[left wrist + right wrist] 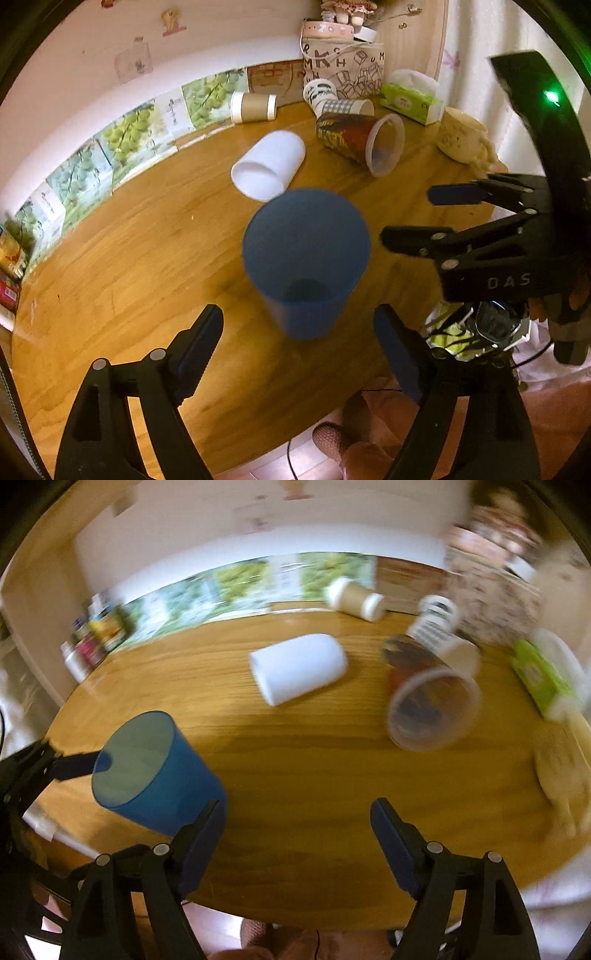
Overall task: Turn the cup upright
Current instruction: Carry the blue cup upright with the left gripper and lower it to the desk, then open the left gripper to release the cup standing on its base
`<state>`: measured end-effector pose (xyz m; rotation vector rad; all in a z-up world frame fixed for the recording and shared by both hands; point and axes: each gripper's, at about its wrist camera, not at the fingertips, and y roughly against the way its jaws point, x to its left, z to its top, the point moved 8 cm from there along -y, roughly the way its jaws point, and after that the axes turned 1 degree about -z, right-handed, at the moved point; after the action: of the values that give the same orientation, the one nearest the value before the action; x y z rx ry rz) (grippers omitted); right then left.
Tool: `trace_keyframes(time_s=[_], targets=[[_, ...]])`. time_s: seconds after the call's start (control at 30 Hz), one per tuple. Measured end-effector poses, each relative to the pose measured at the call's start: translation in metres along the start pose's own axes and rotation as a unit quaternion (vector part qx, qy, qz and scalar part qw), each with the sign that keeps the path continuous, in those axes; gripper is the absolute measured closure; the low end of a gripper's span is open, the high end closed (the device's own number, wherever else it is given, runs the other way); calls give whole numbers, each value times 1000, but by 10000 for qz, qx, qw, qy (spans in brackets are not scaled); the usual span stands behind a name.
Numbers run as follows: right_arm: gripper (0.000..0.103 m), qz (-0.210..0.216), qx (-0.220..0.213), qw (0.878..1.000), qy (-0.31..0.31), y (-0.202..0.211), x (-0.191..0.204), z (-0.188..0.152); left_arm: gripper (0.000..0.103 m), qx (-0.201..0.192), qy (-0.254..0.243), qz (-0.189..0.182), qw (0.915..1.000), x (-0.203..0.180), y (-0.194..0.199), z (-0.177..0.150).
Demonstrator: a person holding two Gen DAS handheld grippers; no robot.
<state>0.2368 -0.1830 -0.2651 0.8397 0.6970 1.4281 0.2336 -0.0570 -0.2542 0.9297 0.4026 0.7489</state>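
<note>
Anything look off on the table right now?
Several cups lie on their sides: the white cup, the clear patterned cup, the brown paper cup and a checked cup near the back. The blue cup stands upright, mouth up. No spill visible.

my right gripper (297, 840): jaws wide apart, nothing between | blue cup (155, 771): standing mouth-up on wooden table (314, 768), by my left finger

— Where am I looking from on the left wrist?

— High, tilted down, close over the blue cup (306, 258).

— And my right wrist view?

— Lower, blurrier, facing the back wall (both share the wooden table (314, 775) and cup (155, 771)).
</note>
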Motion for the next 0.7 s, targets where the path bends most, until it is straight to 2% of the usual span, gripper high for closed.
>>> trace_keyframes(time_s=[0.2,0.4,0.53,0.6,0.7], targets=[[22,-312,9,9985,-457,14,2,-22,17,258,213,50,9994,15,1,-16],[19,-395,136,9979,-499,40,8,-33,17,386,944,381,9941,31,18,-31],[19,-261,194,9985,-445,61,15,-34,17,496,1719,751,9810,40,39,-49],[19,-176,228,9988,-404,73,19,-33,17,485,2173,797,9716,39,54,-56],[19,-45,200,9992,-348,94,24,-34,17,441,2570,902,9612,36,79,-62]])
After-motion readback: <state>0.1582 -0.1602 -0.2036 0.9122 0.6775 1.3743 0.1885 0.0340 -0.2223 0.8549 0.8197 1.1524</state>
